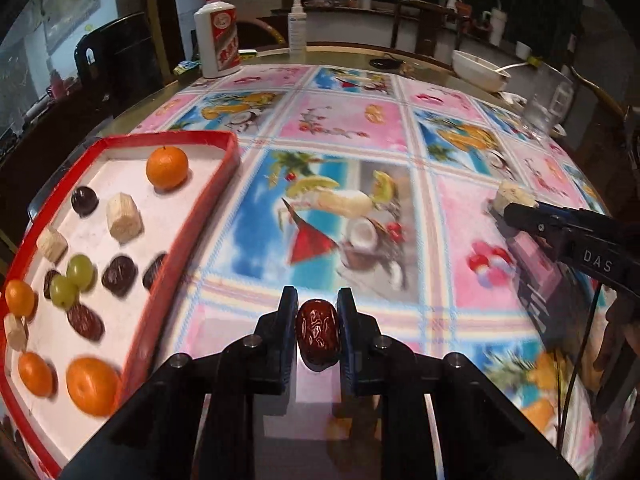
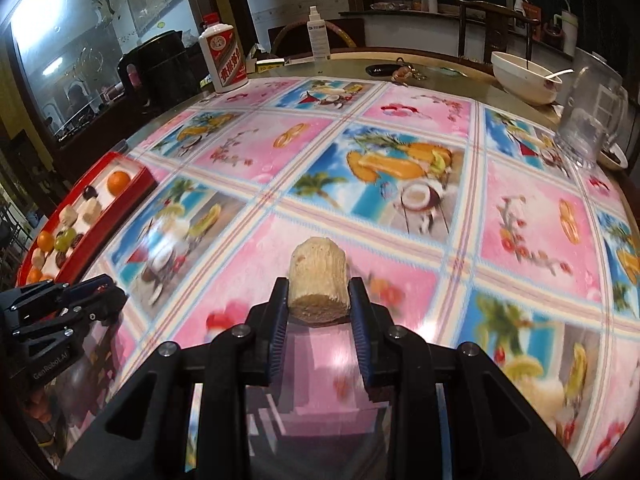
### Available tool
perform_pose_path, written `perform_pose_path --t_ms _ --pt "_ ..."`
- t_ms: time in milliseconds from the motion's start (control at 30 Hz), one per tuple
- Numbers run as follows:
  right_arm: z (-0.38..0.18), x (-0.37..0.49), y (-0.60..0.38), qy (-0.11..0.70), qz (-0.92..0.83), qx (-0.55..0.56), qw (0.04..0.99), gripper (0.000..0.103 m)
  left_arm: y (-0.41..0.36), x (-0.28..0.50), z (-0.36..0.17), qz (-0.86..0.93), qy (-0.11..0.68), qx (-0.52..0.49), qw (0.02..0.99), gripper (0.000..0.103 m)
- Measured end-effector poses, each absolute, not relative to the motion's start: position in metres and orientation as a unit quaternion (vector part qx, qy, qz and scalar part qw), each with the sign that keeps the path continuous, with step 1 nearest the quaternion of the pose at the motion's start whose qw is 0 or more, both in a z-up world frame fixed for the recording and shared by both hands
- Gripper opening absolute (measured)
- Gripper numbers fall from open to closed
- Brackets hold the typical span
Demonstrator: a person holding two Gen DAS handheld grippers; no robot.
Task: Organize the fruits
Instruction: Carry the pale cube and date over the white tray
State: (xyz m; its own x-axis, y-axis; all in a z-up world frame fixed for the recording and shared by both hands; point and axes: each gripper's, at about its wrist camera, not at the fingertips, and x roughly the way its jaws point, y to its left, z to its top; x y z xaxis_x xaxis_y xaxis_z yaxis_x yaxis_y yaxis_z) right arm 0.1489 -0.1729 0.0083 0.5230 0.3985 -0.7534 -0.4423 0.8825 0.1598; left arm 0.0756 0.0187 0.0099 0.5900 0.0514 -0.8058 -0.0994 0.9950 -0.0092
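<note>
My left gripper [image 1: 317, 312] is shut on a wrinkled dark red date [image 1: 318, 334], held just above the patterned tablecloth. To its left lies the red-rimmed white tray [image 1: 192, 216] with several oranges, dates, green grapes and pale sugarcane pieces, among them an orange [image 1: 167, 168] at the far end. My right gripper [image 2: 319, 294] is shut on a pale sugarcane piece [image 2: 318, 282] over a pink square of the cloth. In the left wrist view the right gripper [image 1: 516, 210] shows at the right with that sugarcane piece [image 1: 512, 196]. In the right wrist view the tray [image 2: 140, 184] and the left gripper [image 2: 108, 292] sit at the left.
A white liquor bottle [image 1: 218, 38] and a spray bottle [image 1: 297, 26] stand at the table's far edge. A white bowl with a spoon [image 2: 524, 78] and a glass jug [image 2: 592, 120] are at the far right. A black kettle [image 2: 160, 68] stands far left.
</note>
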Motion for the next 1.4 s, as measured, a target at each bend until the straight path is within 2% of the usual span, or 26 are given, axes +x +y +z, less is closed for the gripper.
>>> perform_pose_path --t_ms 500,733,833,1100,1400 --pt "0.015 0.028 -0.195 0.441 0.211 -0.030 0.872 0.031 -0.005 0.012 0.013 -0.016 0.458 -0.006 0.889 0.019" --pt "0.006 0.031 -0.187 0.474 0.191 -0.028 0.859 0.033 -0.006 0.007 0.012 -0.028 0.451 0.009 0.892 0.019" --pt "0.006 0.035 -0.183 0.474 0.183 -0.035 0.861 0.035 -0.007 0.006 0.012 -0.030 0.448 0.016 0.893 0.019" --pt "0.007 0.042 -0.172 0.469 0.158 -0.066 0.866 0.033 -0.005 0.006 0.012 -0.036 0.445 0.013 0.895 0.019" --pt "0.017 0.014 -0.167 0.462 0.176 -0.021 0.869 0.033 -0.003 0.002 0.012 -0.043 0.443 0.008 0.896 0.019"
